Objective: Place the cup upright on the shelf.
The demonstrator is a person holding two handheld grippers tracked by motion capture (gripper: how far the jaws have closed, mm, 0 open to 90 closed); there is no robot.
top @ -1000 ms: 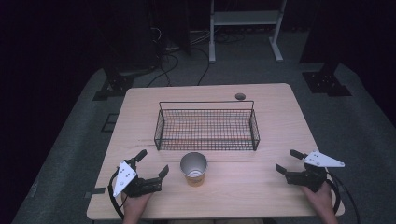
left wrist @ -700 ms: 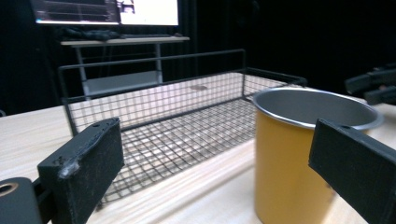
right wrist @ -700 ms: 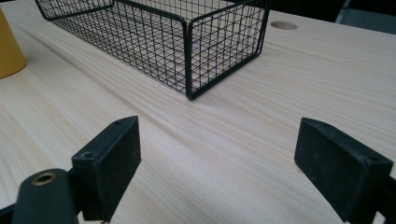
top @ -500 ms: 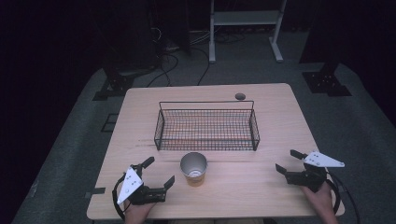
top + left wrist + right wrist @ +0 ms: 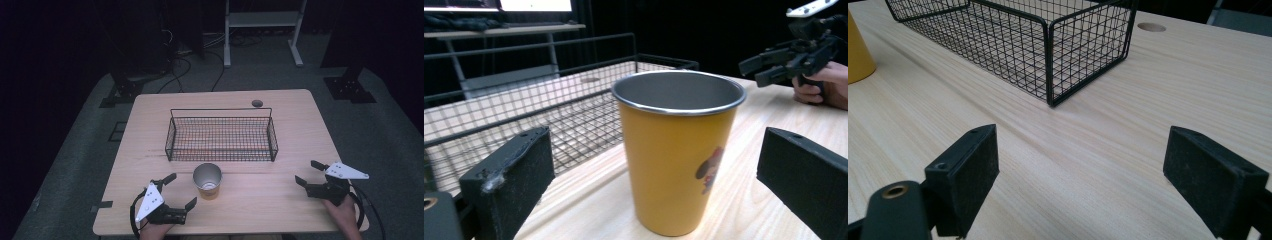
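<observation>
Over the last second the left gripper (image 5: pixel 177 192) has swung round on the counter (image 5: pixel 260 200): it lay angled up toward the wire basket (image 5: pixel 221 138), and now its spread jaws point sideways at the yellow cup (image 5: pixel 207 181), which stands upright on the counter just in front of the basket's near wall and has not moved. In the left gripper view the cup (image 5: pixel 678 150) sits squarely between the two black jaws, apart from both, with clear wood on either side of its base, so the jaws are lined up on it but not touching it. That turn reads as the approach to a grasp; the likely next step is to slide forward a little and close on the cup's wall, probably to lift it toward the basket. The right gripper (image 5: pixel 314 177) has stayed where it was at the counter's near right, its jaws also spread with nothing between them, facing the basket's corner (image 5: pixel 1050 100). As for writing, none can be read: the cup bears a small printed figure in red and dark tones on its side (image 5: pixel 710 167), too blurred to make out, and the grey plates on the grippers are blank
</observation>
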